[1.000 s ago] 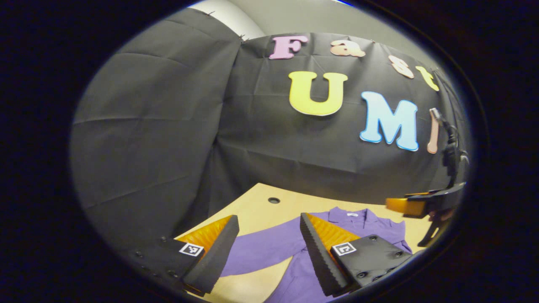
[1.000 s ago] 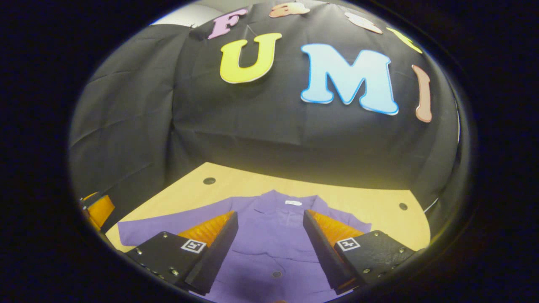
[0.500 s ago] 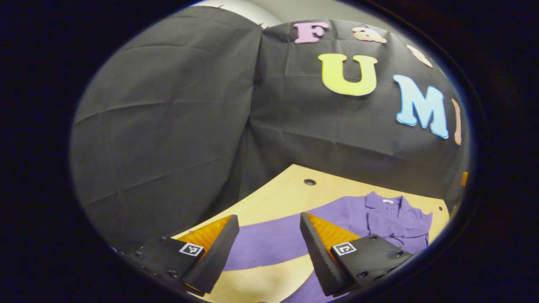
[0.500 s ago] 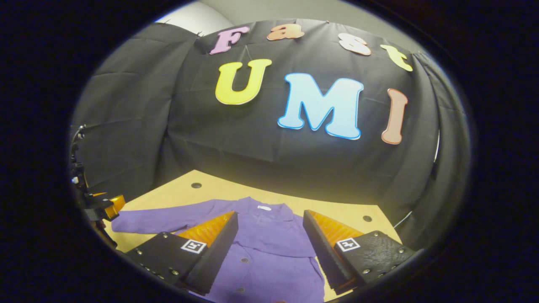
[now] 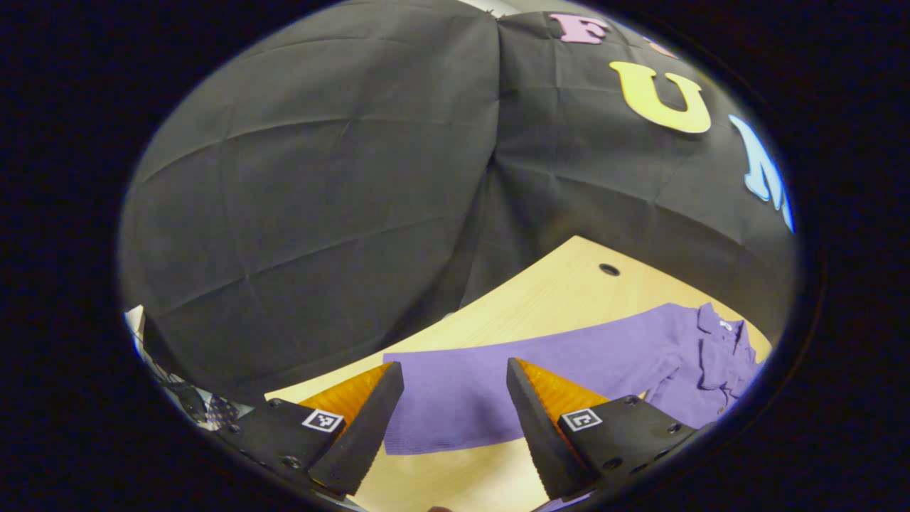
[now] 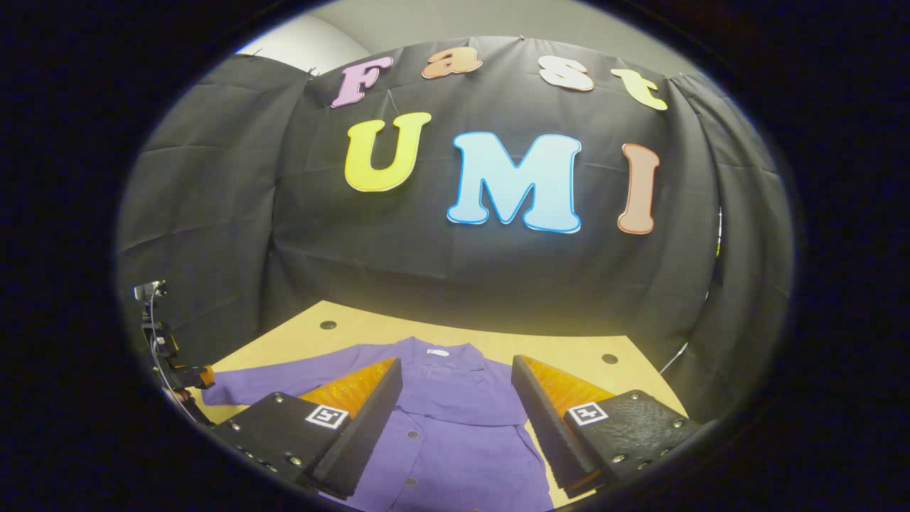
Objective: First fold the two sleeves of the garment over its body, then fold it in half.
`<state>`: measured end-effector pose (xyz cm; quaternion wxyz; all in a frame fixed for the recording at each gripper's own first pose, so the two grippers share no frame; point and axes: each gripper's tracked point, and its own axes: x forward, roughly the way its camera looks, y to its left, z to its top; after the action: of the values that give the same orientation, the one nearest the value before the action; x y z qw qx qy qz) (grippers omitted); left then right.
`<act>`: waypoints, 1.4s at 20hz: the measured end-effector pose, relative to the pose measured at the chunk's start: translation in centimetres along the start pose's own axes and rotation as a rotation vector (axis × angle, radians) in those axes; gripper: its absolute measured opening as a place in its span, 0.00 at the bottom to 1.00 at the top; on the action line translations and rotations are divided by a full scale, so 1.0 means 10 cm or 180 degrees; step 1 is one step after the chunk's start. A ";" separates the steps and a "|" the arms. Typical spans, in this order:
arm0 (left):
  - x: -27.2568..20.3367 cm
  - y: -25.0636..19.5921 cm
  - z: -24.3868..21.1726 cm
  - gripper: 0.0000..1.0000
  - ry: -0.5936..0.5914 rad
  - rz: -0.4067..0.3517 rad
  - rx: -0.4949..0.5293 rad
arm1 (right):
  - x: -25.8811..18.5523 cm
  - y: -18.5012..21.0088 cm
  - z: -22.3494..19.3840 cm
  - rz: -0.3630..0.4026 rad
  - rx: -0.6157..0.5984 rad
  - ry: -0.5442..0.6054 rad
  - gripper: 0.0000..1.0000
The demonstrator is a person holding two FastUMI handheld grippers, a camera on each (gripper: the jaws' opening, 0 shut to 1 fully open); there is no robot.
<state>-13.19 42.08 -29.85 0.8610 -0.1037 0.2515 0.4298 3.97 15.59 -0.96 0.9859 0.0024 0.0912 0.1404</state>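
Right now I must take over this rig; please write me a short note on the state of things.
Left tongs: open, empty, above the cuff end of the outstretched sleeve.
Right tongs: open, empty, above the body of the purple garment.
The garment lies on the wooden table, collar toward the back wall; the other sleeve appears already folded onto the body.
Left to do: grip and fold the outstretched sleeve over the body, then fold the garment in half.

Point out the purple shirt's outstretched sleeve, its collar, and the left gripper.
outstretched sleeve (image 5: 490,387): left gripper view, flat cloth near the cuff end.
collar (image 6: 441,353): right gripper view, neck opening by the tag.
left gripper (image 5: 455,405): left gripper view, midway between its fingertips.
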 end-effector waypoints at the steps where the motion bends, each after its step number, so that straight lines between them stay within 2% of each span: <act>1: 0.08 0.06 -0.05 0.92 0.0055 0.0061 0.0009 | 0.01 0.00 0.00 -0.0004 0.0014 0.0021 0.96; 2: 0.14 0.12 -0.10 0.93 0.0108 0.0111 0.0027 | 0.01 0.01 -0.02 -0.0009 0.0024 0.0034 0.94; 3: 0.19 0.16 -0.15 0.96 0.0139 0.0142 0.0036 | 0.01 0.00 -0.02 -0.0012 0.0032 0.0046 0.96; 6: 0.26 0.19 -0.27 0.94 0.0274 0.0200 -0.0020 | 0.04 0.06 -0.06 0.0022 0.0033 0.0100 0.94; 7: 0.26 0.18 -0.30 0.93 0.0322 0.0210 -0.0052 | 0.04 0.09 -0.06 0.0045 0.0030 0.0112 0.96; 11: 0.28 0.19 -0.39 0.96 0.0448 0.0286 -0.0093 | 0.07 0.23 -0.05 0.0125 0.0026 0.0130 0.94; 12: 0.29 0.16 -0.35 0.94 0.0392 0.0268 -0.0049 | 0.08 0.25 -0.05 0.0141 0.0026 0.0128 0.96; 17: 0.29 0.19 -0.37 0.95 0.0378 0.0294 0.0060 | 0.11 0.30 -0.08 0.0200 0.0013 0.0168 0.94; 19: 0.29 0.17 -0.35 0.87 0.0361 0.0230 0.0063 | 0.11 0.31 -0.08 0.0218 0.0015 0.0166 0.96; 26: 0.35 -0.09 -0.39 0.18 0.0364 -0.0029 0.0259 | 0.09 0.20 -0.19 0.0165 0.0139 0.0213 0.96; 27: 0.34 -0.10 -0.38 0.13 0.0378 -0.0057 0.0283 | 0.09 0.17 -0.21 0.0149 0.0164 0.0223 0.96; 28: 0.34 -0.11 -0.36 0.12 0.0352 -0.0070 0.0267 | 0.08 0.14 -0.23 0.0129 0.0180 0.0233 0.96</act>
<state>-11.90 42.32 -34.72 0.8540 -0.0939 0.3153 0.4030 3.90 17.09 -3.33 0.9784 0.0270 0.1311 0.1578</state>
